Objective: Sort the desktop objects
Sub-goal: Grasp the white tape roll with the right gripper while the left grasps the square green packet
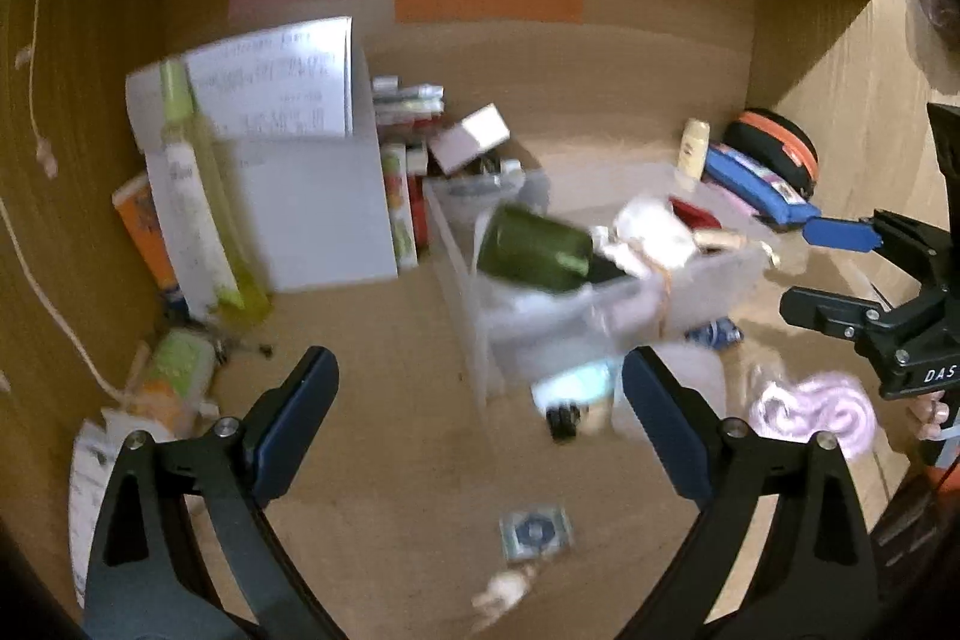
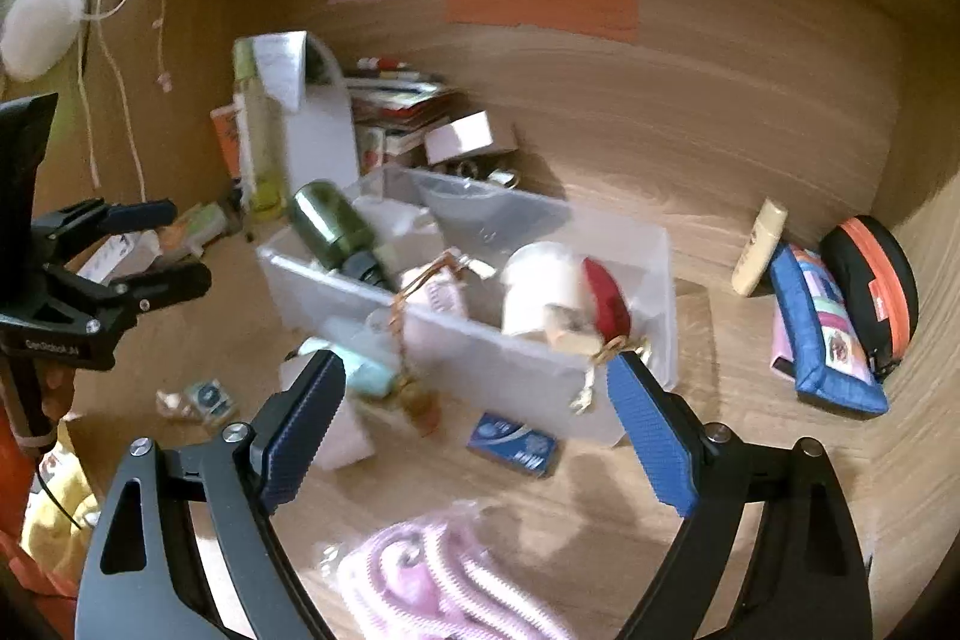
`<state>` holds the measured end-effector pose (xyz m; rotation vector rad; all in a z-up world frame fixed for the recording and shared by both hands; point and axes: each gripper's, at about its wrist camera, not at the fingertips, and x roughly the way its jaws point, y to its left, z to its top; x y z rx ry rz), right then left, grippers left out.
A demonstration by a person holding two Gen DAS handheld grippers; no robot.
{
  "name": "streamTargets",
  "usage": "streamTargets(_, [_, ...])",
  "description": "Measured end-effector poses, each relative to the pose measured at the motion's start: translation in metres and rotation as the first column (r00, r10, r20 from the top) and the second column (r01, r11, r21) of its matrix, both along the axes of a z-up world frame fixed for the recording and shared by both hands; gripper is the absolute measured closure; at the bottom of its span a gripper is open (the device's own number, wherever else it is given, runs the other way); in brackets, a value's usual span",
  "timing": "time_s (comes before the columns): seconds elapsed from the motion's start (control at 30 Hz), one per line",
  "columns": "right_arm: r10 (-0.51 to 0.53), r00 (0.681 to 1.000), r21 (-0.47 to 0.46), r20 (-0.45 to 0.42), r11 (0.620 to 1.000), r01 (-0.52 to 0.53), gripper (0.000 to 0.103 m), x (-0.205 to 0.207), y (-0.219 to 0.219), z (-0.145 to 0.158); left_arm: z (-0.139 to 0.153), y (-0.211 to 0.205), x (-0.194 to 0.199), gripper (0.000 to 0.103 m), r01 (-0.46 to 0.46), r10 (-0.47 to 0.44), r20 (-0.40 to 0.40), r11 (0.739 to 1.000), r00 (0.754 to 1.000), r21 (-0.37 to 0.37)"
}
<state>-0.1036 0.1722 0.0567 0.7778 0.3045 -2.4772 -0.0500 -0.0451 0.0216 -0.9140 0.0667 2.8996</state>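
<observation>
A clear plastic bin stands mid-desk inside a wooden alcove. In it lie a dark green bottle, a white cup, a red item and corded tags. My left gripper is open and empty, just short of the bin's near left corner. My right gripper is open and empty before the bin's front wall. Each gripper also shows in the other's view: the right gripper at the right edge, the left gripper at the left edge.
On the desk lie a pink coiled cord in a bag, a small blue box and a square packet. A blue pencil case, a black-orange case and a cream bottle sit at the right. A tall yellow-green bottle and a white file holder stand at the left.
</observation>
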Motion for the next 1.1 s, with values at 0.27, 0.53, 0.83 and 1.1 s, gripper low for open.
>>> streamTargets(0.27, [0.125, 0.987, 0.037, 0.098, 0.991, -0.129, 0.015, 0.009, -0.027, -0.022, -0.037, 0.003, 0.009, 0.025, 0.068, -0.075, 0.147, 0.996, 0.986, 0.054])
streamTargets(0.53, [0.185, 0.954, 0.056, 0.236, 0.977, -0.203, 0.023, -0.006, -0.049, -0.041, -0.058, 0.014, 0.008, 0.03, 0.104, -0.108, 0.224, 0.994, 0.969, 0.03])
streamTargets(0.83, [0.224, 0.932, 0.104, 0.286, 0.959, -0.263, 0.059, -0.016, -0.073, -0.051, -0.071, 0.014, -0.001, 0.05, 0.093, -0.1, 0.285, 0.995, 0.953, 0.039])
streamTargets(1.1, [0.221, 0.933, 0.097, 0.284, 0.962, -0.257, 0.076, -0.013, -0.069, -0.052, -0.07, 0.014, 0.003, 0.065, 0.113, -0.125, 0.278, 0.992, 0.952, 0.06])
